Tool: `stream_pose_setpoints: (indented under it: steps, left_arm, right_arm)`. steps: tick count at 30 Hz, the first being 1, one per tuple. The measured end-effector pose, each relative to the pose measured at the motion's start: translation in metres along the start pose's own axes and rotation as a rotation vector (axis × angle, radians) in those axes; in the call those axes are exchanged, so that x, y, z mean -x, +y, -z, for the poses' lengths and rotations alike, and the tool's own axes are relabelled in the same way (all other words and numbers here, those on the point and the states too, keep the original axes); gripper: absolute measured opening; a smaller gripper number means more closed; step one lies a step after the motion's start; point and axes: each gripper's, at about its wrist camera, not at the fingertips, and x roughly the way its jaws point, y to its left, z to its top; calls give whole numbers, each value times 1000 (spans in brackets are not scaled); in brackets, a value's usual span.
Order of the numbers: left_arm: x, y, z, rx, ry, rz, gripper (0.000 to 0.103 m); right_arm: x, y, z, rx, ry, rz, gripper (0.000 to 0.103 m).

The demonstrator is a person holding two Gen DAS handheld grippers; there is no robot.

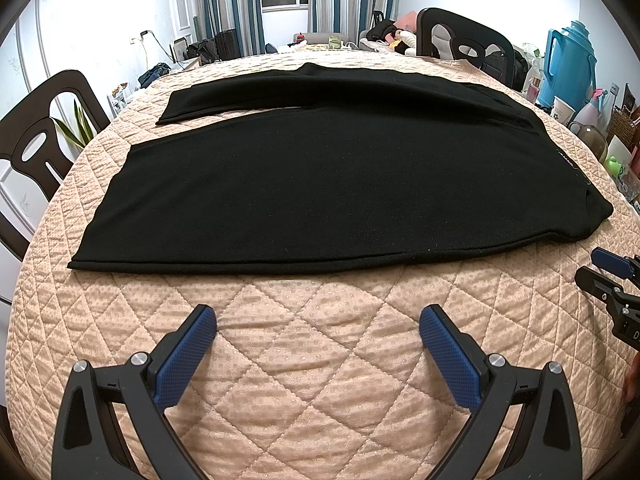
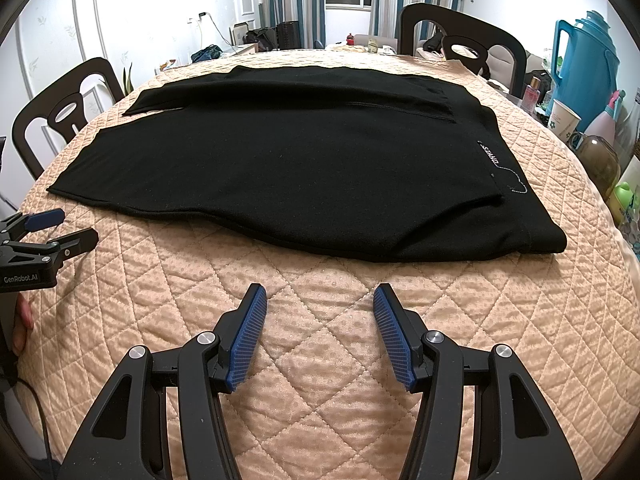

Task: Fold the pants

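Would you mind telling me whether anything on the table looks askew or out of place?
Nothing stands out. The black pants lie flat on the quilted cover, legs apart, and both open grippers hover clear of them.

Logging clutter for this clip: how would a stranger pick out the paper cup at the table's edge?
Start at the quilted peach table cover under the black pants, then go to its far right edge where bottles crowd below the tall blue thermos jug. The paper cup stands just left of the jug's base: white, open-topped, with a small green mark, unlike the capped bottles around it.

Black gripper frames, blue ribbed fingers, silver screws
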Motion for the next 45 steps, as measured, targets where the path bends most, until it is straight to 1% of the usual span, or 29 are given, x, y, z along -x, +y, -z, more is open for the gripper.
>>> stream_pose_setpoints:
  steps: [34, 45]
  left_arm:
    - [0, 0, 0, 0, 0, 1, 103]
    - [0, 0, 0, 2, -1, 3, 103]
  right_arm:
    - [0, 0, 0, -1, 0, -3, 57]
    - [1, -10, -1, -35, -2, -46, 57]
